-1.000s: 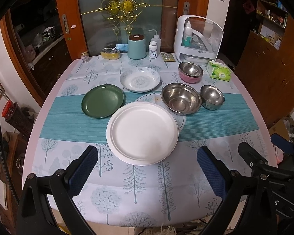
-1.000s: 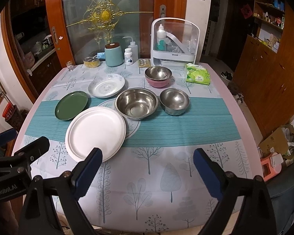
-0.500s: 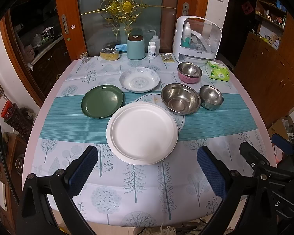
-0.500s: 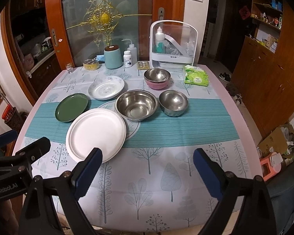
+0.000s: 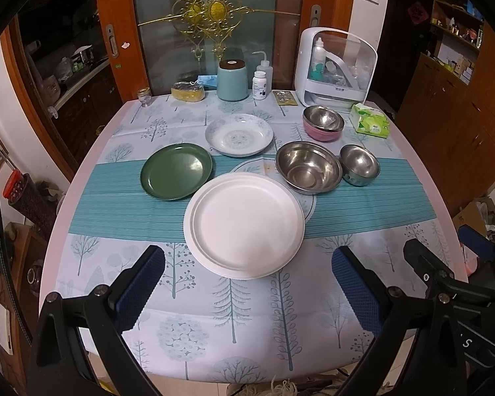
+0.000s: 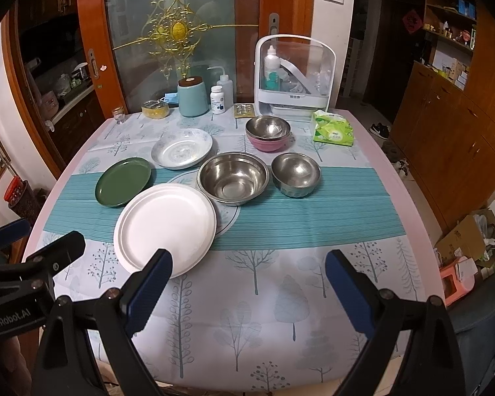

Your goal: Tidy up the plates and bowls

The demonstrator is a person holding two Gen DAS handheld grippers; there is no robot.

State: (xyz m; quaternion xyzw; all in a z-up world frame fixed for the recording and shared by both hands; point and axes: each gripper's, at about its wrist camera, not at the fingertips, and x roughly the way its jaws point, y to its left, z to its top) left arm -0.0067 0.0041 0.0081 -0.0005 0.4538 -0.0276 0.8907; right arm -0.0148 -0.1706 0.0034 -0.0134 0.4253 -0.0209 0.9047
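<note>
**Readable markings: one brand, one letter**

In the right wrist view, white lettering reading "GenRobot.AI" runs along the black body of the left gripper [image 6: 6, 320] at the lower left edge. In the left wrist view, a white "S" is printed on the black body of the right gripper [image 5: 468, 343] at the lower right. The labels on the white pill bottle [image 6: 218, 100] and the green tissue pack [image 6: 332, 129] are too small to read.

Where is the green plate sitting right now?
In both wrist views the green plate lies on the table's left side, on the teal runner, just behind-left of the white plate and front-left of the patterned plate.
</note>
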